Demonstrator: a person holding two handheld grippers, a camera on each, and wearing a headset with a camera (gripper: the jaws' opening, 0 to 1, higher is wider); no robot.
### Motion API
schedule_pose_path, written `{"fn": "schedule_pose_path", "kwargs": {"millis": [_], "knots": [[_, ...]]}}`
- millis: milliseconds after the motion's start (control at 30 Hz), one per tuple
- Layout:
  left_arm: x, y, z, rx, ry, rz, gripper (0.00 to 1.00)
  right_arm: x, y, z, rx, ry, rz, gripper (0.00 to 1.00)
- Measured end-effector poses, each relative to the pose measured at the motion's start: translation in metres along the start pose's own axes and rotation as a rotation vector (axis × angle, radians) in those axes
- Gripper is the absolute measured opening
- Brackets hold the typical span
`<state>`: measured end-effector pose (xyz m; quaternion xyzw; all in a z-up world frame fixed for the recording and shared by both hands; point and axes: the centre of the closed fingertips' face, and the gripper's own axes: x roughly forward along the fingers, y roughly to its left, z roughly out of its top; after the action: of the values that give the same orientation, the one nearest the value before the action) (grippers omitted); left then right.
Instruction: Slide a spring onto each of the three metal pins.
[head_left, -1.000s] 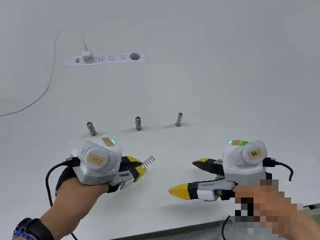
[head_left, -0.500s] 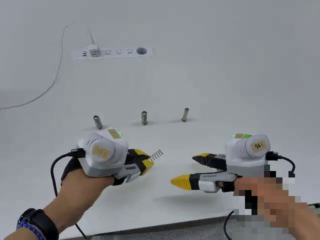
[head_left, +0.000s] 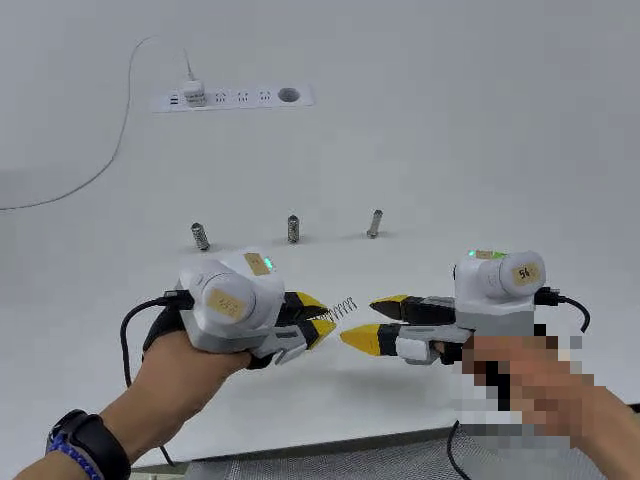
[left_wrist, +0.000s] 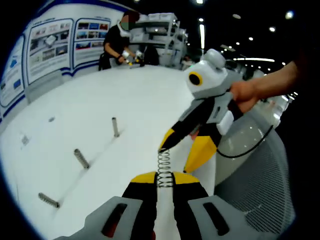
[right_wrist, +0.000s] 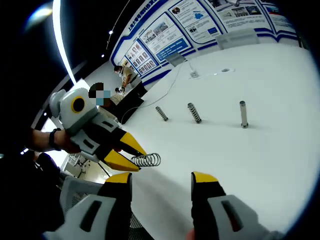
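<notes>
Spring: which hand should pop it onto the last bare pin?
Probably left: the left tool is shut on the spring, its free end sticking out. The right tool is open, holding nothing. The bare pin stands just beyond both.

A broad white counter (head_left: 450, 150) runs far back, matte and evenly lit. On it near the far side lies a long white power strip (head_left: 232, 97) with a thin white cable (head_left: 122, 118) trailing off to the left. A grey perforated mesh panel (head_left: 330, 468) borders the counter's near edge. Blue-trimmed wall posters (left_wrist: 50, 45) line the hall, under a dark ceiling with bright strip lights (left_wrist: 202, 35).
</notes>
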<state>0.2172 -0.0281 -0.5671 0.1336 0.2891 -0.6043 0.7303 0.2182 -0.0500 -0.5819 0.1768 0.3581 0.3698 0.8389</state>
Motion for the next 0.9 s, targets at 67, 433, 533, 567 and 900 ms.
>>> {"fn": "schedule_pose_path", "kwargs": {"millis": [67, 433, 533, 567, 900], "knots": [[0.001, -0.002, 0.002, 0.006, -0.001, -0.006, 0.10, -0.001, 0.002, 0.002, 0.013, -0.011, 0.010, 0.42], [0.003, -0.008, 0.003, 0.045, 0.005, -0.026, 0.10, -0.003, 0.012, 0.009, 0.055, -0.044, 0.063, 0.27], [0.004, -0.010, 0.006, 0.054, 0.002, -0.032, 0.10, -0.003, 0.015, 0.009, 0.060, -0.044, 0.073, 0.25], [0.004, -0.010, 0.006, 0.055, 0.001, -0.034, 0.10, -0.003, 0.016, 0.009, 0.061, -0.044, 0.076, 0.23], [0.006, -0.013, 0.001, 0.098, 0.032, -0.045, 0.10, -0.003, 0.023, 0.011, 0.114, -0.050, 0.114, 0.14]]}}
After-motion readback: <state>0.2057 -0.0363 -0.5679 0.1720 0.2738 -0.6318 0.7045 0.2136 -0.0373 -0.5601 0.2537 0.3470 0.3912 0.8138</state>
